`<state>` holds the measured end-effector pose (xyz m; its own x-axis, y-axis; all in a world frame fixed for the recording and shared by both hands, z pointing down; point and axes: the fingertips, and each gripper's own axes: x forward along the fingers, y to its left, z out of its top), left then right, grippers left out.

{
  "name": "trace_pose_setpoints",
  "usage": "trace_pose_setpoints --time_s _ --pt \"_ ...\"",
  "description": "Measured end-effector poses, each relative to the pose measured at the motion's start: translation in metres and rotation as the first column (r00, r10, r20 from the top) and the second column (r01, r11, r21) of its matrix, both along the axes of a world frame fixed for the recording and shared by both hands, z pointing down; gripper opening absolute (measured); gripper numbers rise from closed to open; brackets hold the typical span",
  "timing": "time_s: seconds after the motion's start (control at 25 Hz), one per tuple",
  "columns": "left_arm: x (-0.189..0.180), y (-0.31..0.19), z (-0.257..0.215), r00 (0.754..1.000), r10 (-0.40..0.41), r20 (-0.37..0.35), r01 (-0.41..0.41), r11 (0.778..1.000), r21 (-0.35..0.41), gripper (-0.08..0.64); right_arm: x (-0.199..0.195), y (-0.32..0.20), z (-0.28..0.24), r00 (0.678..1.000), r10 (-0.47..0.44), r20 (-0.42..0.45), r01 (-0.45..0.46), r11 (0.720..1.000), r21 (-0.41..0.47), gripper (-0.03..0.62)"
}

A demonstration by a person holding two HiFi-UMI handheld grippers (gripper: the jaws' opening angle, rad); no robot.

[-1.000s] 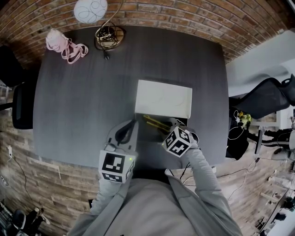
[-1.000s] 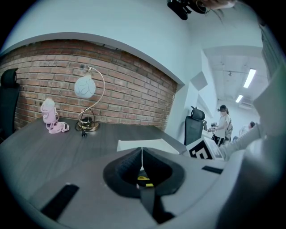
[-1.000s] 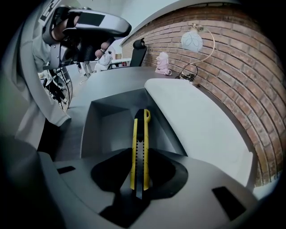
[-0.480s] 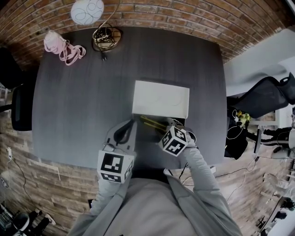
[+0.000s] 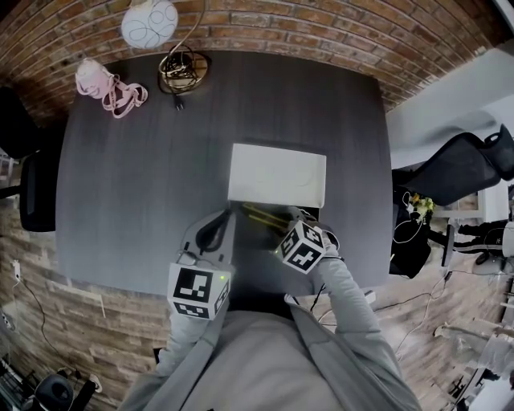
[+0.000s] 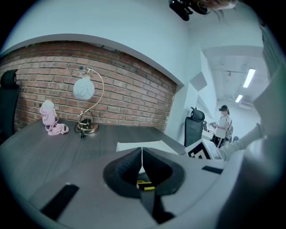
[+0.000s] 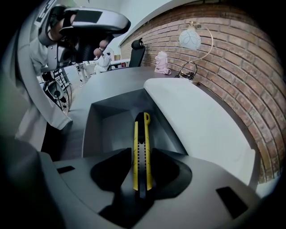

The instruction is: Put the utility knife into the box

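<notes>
The grey box stands open near the table's front edge, its white lid folded back behind it. My right gripper reaches over the box from the right. A yellow and black utility knife lies lengthwise between its jaws, far end pointing down into the box. The jaws are opening, but both pads look to be against the knife. The knife slants across the box's back part. My left gripper hovers by the box's left wall, shut with nothing between its pads.
A lamp with a white globe and a brass base stands at the table's far edge, with a pink bundle to its left. Office chairs stand off the table at the left and right. A person stands far off.
Hardly anything differs. The right gripper has edged slightly left over the box, knife between its jaws throughout. The left gripper has stayed where it was.
</notes>
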<state>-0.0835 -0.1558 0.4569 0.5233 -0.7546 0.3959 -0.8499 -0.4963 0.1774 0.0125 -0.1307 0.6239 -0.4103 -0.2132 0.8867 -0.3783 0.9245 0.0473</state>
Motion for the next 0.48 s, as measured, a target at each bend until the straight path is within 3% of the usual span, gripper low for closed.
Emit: trace_pose_setpoints --time_s 0.48 --pt "0.001 -0.004 -0.012 1.000 0.007 0.001 -0.007 0.999 0.032 0.020 0.006 -0.004 -0.027 0.997 0.057 0.055 -0.060 0.997 0.056 0.140"
